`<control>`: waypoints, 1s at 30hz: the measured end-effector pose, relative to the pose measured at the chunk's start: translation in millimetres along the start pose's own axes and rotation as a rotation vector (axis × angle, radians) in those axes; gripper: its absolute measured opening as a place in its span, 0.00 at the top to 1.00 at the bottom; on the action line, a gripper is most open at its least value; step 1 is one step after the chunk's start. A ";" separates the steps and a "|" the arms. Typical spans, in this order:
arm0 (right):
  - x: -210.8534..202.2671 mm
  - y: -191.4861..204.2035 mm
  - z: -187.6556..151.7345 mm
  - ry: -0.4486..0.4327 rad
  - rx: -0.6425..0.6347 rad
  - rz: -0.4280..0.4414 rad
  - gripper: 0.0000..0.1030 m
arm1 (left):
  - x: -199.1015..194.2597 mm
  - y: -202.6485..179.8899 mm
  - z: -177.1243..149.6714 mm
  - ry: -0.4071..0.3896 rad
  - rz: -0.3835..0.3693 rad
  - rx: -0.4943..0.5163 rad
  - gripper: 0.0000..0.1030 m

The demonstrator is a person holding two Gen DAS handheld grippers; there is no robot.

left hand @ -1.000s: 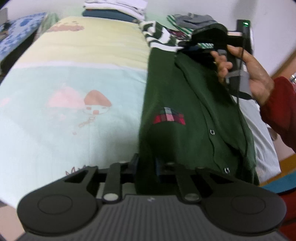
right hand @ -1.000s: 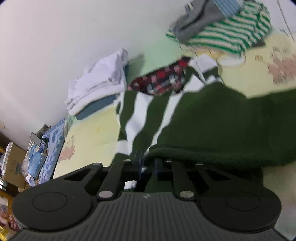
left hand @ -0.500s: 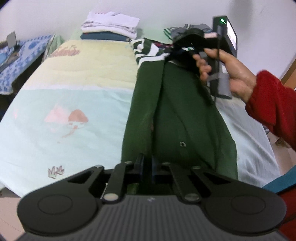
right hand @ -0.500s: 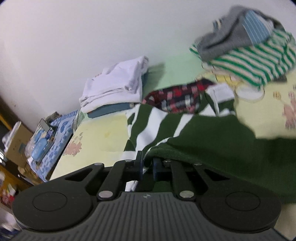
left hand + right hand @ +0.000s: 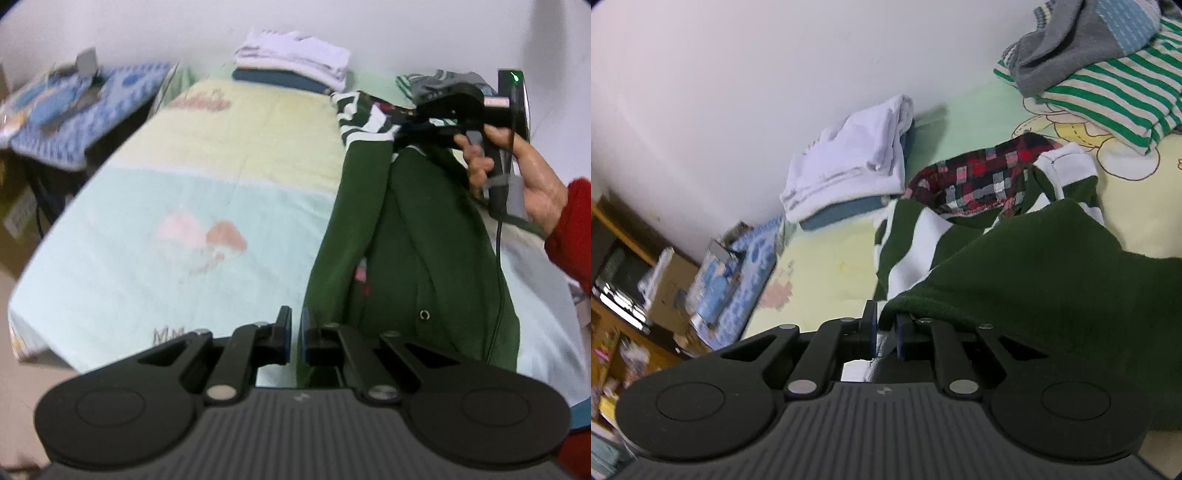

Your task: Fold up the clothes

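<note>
"Fingers (image 5: pixel 282 332) of the left gripper (image 5: pixel 294 339): how did they stand?" asked the student.

"Close together, with a narrow gap through which only pale sheet showed," said the tutor. "No cloth lay between them. The hem of the dark green buttoned knit cardigan with a white-striped collar (image 5: pixel 424 240) lay just beside the right-hand finger."

"And the right gripper (image 5: pixel 886 328)?"

"Its fingers were nearly closed on a fold of the cardigan (image 5: pixel 1052 277) near the collar, and cloth draped over one finger. In the left wrist view, the right hand (image 5: pixel 517 162), in a red sleeve, held that gripper (image 5: pixel 400 127) at the collar end, where the cloth was raised off the bed."

"Where did the garment lie?"

"Lengthwise along the right side of the pastel yellow and pale blue printed bed sheet (image 5: pixel 184 184), folded into a long narrow band, with the collar at the far end. A red, black and white plaid lining (image 5: pixel 982 177) showed inside the collar."

"What else was on the bed?"

"At the head, against the wall, lay a stack of folded white cloth on a blue item (image 5: pixel 295 59). A loose pile of green-and-white striped and grey garments (image 5: pixel 1108 92) lay beyond the collar. A blue patterned side table (image 5: pixel 74 107) stood beside the bed."
</note>
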State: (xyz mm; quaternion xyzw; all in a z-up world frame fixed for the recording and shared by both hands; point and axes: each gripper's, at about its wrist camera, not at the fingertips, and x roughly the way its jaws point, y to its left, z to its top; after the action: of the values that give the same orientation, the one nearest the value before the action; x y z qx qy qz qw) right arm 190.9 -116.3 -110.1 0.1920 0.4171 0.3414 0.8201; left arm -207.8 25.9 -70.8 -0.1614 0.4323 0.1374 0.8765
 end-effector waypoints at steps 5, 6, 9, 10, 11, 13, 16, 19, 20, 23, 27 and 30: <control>1.1 3.3 -3.7 0.004 -0.059 -0.017 0.89 | -14.4 -20.5 -12.8 -0.018 -0.004 0.033 0.46; 1.7 3.0 -3.5 0.003 -0.058 -0.017 0.89 | -17.2 -25.9 -14.8 -0.025 0.015 0.052 0.35; 2.3 1.7 -2.7 -0.001 -0.052 -0.014 0.89 | -9.5 -31.7 -18.4 -0.013 0.090 0.102 0.42; 2.5 1.2 -2.6 -0.001 -0.050 -0.013 0.89 | -4.4 -26.9 -19.2 -0.002 0.085 0.090 0.42; 2.8 0.6 -2.7 0.002 -0.049 -0.013 0.89 | 0.4 -21.6 -20.1 0.010 0.074 0.073 0.42; 2.9 0.1 -2.9 0.007 -0.046 -0.013 0.89 | 11.1 -12.8 -20.7 0.041 0.057 0.048 0.51; 2.9 1.9 -3.0 0.012 -0.048 -0.017 0.89 | 20.3 -0.3 -25.2 0.079 0.016 0.001 0.65; 4.0 2.3 -2.8 0.018 -0.054 -0.019 0.89 | 20.2 9.1 -30.8 0.079 0.009 -0.050 0.68; 4.7 2.2 -2.9 0.020 -0.058 -0.020 0.89 | 20.6 10.8 -32.6 0.081 0.016 -0.057 0.77; 7.0 2.9 -3.3 0.021 -0.072 -0.025 0.90 | 19.9 11.0 -34.0 0.073 0.043 -0.072 0.99; 5.6 7.0 -1.1 -0.004 -0.080 -0.003 0.90 | 3.4 -1.6 -31.8 0.011 0.090 -0.046 1.00; 3.0 -5.4 8.2 -0.026 0.050 0.076 0.91 | -14.1 -16.5 -31.1 -0.024 0.119 0.006 0.99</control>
State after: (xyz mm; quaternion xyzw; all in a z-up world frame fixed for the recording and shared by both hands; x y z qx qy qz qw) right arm 201.1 -118.0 -110.2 0.2325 0.4069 0.3594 0.8070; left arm -232.0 -3.0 -74.6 -0.1313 0.4309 0.1899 0.8724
